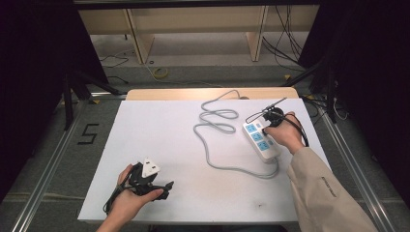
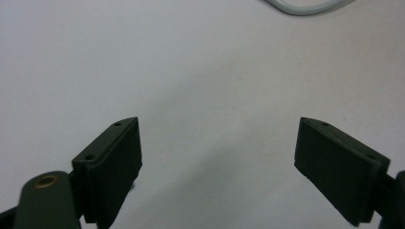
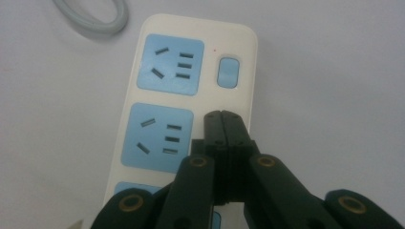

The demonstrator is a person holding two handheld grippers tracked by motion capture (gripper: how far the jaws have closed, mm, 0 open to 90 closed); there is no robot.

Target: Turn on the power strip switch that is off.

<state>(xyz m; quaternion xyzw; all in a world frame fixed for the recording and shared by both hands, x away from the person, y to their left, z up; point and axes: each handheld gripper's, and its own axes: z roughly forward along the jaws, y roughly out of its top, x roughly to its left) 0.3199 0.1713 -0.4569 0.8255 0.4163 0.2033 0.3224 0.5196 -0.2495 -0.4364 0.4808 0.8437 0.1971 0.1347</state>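
Note:
A white power strip [image 1: 261, 140] with blue sockets lies at the right of the table, its grey cable [image 1: 212, 122] looping away to the left. In the right gripper view, my right gripper [image 3: 223, 115] is shut with nothing between its jaws. Its tips sit over the power strip [image 3: 200, 26] beside the middle socket [image 3: 160, 137], just below the top blue switch [image 3: 228, 72]. My right gripper [image 1: 265, 128] is held by a hand in a beige sleeve. My left gripper [image 1: 168, 185] rests at the table's near left, open; its jaws stand wide apart [image 2: 217, 131] over bare white surface.
The white table top [image 1: 159, 135] has a wooden strip along its far edge. A loop of grey cable [image 2: 305, 7] lies beyond the left gripper's jaws. Behind the table stand a wooden shelf [image 1: 193, 24] and loose floor cables [image 1: 285, 43]. Metal rails run along both sides.

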